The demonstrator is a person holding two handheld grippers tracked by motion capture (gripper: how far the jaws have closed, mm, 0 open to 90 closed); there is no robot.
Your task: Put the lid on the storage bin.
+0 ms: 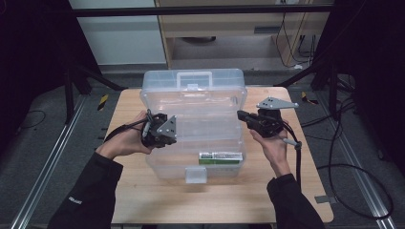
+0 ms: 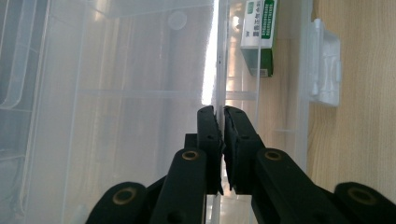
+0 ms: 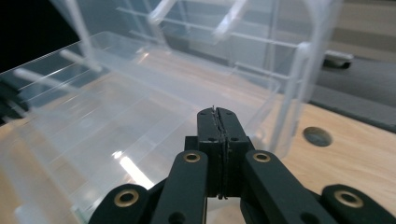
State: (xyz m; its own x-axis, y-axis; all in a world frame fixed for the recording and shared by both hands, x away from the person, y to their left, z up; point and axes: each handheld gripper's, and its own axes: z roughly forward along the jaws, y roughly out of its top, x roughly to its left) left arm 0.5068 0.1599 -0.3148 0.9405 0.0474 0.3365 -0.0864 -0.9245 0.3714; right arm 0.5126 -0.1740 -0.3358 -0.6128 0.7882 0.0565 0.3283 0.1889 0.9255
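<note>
The wooden surface carries a clear plastic box standing open, its latch tab at the near edge and a green-and-white carton lying inside near the front right corner. A round hole is cut in the surface beside the box. Behind the box its lid stands raised, handle on top. Past the surface lie grey floor, metal rails, loose cables and a pale cabinet against the far wall.

The left tool is at the box's left side, its jaws pinched on a thin clear wall of the box, with only that sheet between the pads. The right tool hovers at the box's right side, jaws pressed fully together with nothing in them, clear of the plastic.
</note>
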